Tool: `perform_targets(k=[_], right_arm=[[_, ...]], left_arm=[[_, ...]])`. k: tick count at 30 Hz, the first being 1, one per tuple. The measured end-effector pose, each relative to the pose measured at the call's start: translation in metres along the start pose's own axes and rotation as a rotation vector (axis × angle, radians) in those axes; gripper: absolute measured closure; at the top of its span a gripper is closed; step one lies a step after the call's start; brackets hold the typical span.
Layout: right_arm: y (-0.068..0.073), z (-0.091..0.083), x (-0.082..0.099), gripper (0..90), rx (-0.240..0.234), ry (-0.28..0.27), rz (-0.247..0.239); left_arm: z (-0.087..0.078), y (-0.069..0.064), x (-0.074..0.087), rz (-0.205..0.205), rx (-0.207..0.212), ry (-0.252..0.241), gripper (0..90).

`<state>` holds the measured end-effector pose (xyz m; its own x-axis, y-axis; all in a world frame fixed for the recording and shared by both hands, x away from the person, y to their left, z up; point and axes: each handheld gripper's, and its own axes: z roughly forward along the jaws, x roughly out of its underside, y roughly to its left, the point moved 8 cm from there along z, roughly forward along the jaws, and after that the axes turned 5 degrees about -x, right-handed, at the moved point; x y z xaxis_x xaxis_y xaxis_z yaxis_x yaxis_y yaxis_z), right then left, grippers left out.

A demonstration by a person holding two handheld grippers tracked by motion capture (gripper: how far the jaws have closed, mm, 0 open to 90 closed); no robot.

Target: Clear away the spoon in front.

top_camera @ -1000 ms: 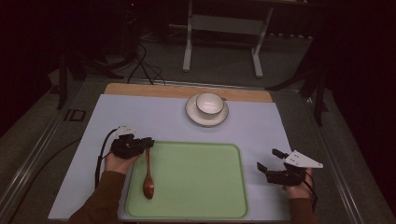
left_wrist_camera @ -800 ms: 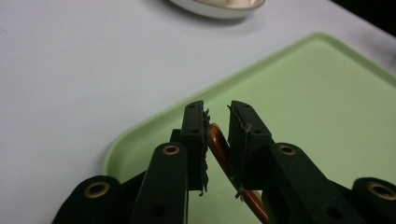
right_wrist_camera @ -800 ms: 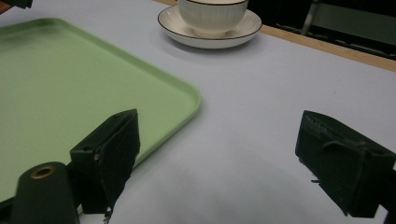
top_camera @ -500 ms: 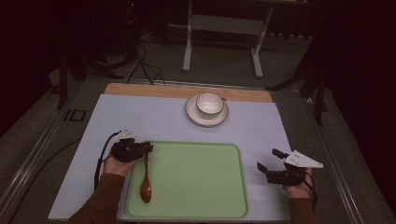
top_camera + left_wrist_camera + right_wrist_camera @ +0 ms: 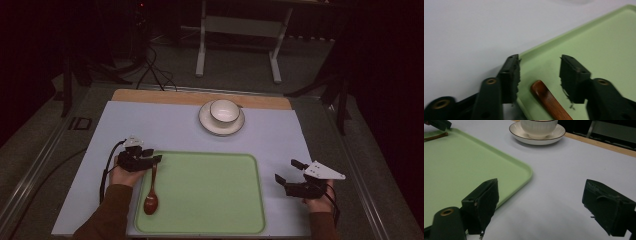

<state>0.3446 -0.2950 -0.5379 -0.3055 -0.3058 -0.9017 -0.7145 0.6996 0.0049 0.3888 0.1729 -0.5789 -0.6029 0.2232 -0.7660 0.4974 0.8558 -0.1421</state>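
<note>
A brown wooden spoon (image 5: 151, 192) lies along the left side of the green tray (image 5: 210, 200), bowl end nearest the person. My left gripper (image 5: 154, 157) is at the tray's far left corner. In the left gripper view it (image 5: 540, 67) is open, and the tip of the spoon handle (image 5: 547, 98) lies between the jaws, touching neither. One jaw hangs over the tray rim (image 5: 541, 47). My right gripper (image 5: 286, 171) is low over the white mat to the right of the tray. It (image 5: 541, 192) is wide open with nothing between its jaws.
A white cup on a saucer (image 5: 222, 116) stands at the far middle of the mat (image 5: 175, 130), and shows beyond the tray corner as the cup and saucer (image 5: 537, 130). A wooden strip (image 5: 200, 97) edges the far side. Dark floor and a stand lie beyond.
The spoon's bowl end has shifted slightly left on the tray. The left gripper has drawn back a little toward the person. The right gripper has not moved.
</note>
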Motion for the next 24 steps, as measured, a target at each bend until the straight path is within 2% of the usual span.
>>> perform_targets(k=[5,16,20,24], right_arm=[[0.000,0.000,0.000,13.6,-0.001,0.001,-0.001],[0.000,0.000,0.000,13.6,0.002,0.002,-0.001],[0.000,0.000,0.000,13.6,0.002,0.000,-0.001],[0.000,0.000,-0.001,13.6,0.003,-0.004,-0.002]], left_arm=[[0.000,0.002,-0.002,-0.011,-0.028,-0.010,37.2],[-0.008,0.007,-0.008,-0.037,-0.056,-0.047,28.2],[-0.019,0.008,-0.014,-0.048,-0.066,-0.097,27.1],[-0.025,0.005,-0.018,-0.034,-0.064,-0.136,26.5]])
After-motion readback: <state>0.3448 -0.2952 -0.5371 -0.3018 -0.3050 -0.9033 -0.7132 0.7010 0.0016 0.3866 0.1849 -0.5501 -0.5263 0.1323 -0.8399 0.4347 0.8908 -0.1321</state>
